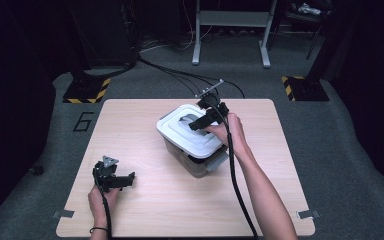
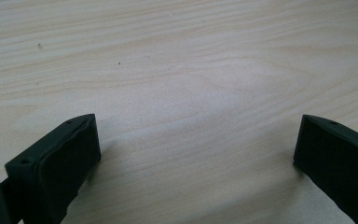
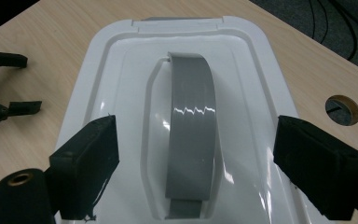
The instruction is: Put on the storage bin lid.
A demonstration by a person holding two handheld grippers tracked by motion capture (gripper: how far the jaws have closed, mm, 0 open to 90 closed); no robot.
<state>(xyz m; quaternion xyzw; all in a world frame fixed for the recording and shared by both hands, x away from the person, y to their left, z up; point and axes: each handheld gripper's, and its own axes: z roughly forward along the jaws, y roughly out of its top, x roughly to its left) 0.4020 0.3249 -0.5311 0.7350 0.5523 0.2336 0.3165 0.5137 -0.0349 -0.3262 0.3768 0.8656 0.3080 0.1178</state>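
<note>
Risk starts nearest the person, at the left gripper (image 1: 114, 176), which rests low on the wooden table (image 1: 130, 215) with its jaws spread wide and nothing between them; its own view looks down on bare wood grain between the two black pads (image 2: 60, 163). Parked there it is well apart from the work, so if the box shifts, this hand is probably too far off to steady it in time.

Farther out, near the middle of the table, stands the storage box (image 1: 195, 165), clear-walled with a white lid (image 3: 121, 79) and a grey latch at its near corner. The right gripper (image 1: 206, 121) hovers over the lid, jaws standing wide on either side of the grey carry handle (image 3: 191, 121), which lies folded flat in its recess. The pads (image 3: 321, 158) press on nothing, so the handle is bracketed but not gripped.

Trouble from here would likely come from that flat handle: closing on it as it lies, the pads could skate off the glossy plastic or pinch the lid's ridges instead. A one-sided pull might tilt the box or drag it toward the table's far edge. Whether the latches are fully snapped I cannot tell from the high view; if one is loose, lifting by the handle could pop the lid free and drop the body.
</note>
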